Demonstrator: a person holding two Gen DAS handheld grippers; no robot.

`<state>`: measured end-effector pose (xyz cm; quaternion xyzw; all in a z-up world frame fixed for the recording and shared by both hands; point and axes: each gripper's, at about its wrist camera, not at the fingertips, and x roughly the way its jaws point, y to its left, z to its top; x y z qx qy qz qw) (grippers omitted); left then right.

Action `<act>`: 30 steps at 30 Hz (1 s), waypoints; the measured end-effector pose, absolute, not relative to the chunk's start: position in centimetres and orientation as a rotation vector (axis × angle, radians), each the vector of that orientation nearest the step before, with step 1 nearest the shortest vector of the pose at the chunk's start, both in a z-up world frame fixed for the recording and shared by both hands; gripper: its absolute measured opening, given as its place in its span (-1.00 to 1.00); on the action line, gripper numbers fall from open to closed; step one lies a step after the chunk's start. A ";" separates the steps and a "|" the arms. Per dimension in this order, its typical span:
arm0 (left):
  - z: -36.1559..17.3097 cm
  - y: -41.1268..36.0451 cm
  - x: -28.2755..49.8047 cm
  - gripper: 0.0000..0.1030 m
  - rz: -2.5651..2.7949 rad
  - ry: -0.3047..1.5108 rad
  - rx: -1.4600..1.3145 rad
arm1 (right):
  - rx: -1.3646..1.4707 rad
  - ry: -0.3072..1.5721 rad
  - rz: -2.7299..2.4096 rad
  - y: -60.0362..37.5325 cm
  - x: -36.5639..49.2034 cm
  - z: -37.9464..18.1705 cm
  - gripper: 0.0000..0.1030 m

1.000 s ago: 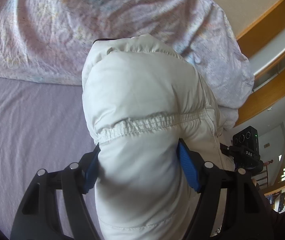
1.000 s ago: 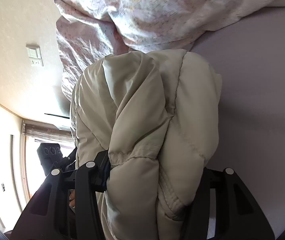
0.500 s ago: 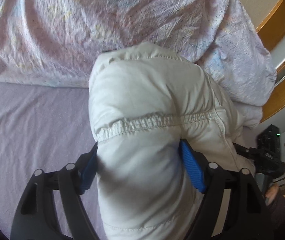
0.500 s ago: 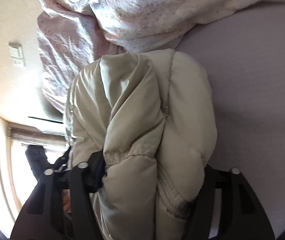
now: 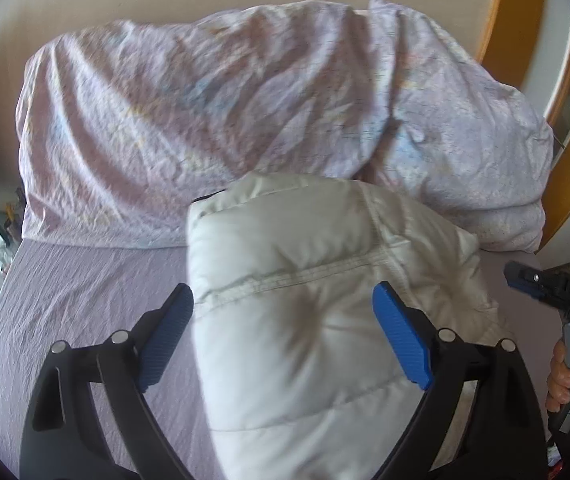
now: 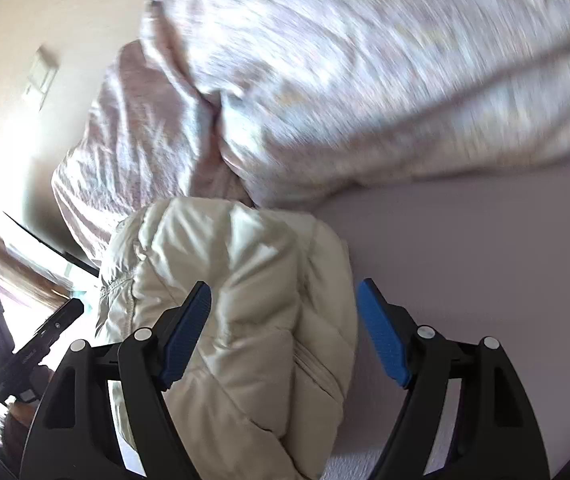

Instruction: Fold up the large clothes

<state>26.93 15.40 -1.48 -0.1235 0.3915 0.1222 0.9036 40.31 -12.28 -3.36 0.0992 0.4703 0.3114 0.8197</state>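
While both sets of jaws stand wide around the puffy cream quilted jacket (image 5: 325, 300), bunched on the lilac bed sheet (image 5: 77, 300) near the crumpled floral duvet (image 5: 225, 100), I judge I should withdraw my left gripper (image 5: 283, 332) and right gripper (image 6: 285, 336) straight back, avoiding snagging fabric.

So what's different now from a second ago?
Both grippers, left and right, have opened and let go of the puffy jacket, which now lies on the purple sheet. The rumpled duvet behind stays put.
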 end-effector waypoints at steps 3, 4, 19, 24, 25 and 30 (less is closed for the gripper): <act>-1.4 13.9 27.2 0.79 0.257 0.799 -0.204 | 0.120 0.956 0.681 -9.9 39.9 -2.4 0.46; -1.4 13.4 27.4 0.81 0.258 0.798 -0.187 | 0.096 0.943 0.686 -9.2 39.5 -2.4 0.41; -4.9 13.0 29.5 0.93 0.323 0.855 -0.159 | -0.050 0.830 0.619 -5.4 39.8 -5.9 0.22; -5.5 13.2 30.0 0.97 0.317 0.852 -0.153 | -0.057 0.872 0.589 -5.5 40.1 -8.2 0.22; -5.7 13.1 30.1 0.97 0.317 0.850 -0.146 | -0.053 0.877 0.589 -5.6 40.1 -8.5 0.22; -6.4 13.1 30.5 0.97 0.321 0.843 -0.141 | -0.049 0.904 0.593 -5.5 40.6 -9.7 0.26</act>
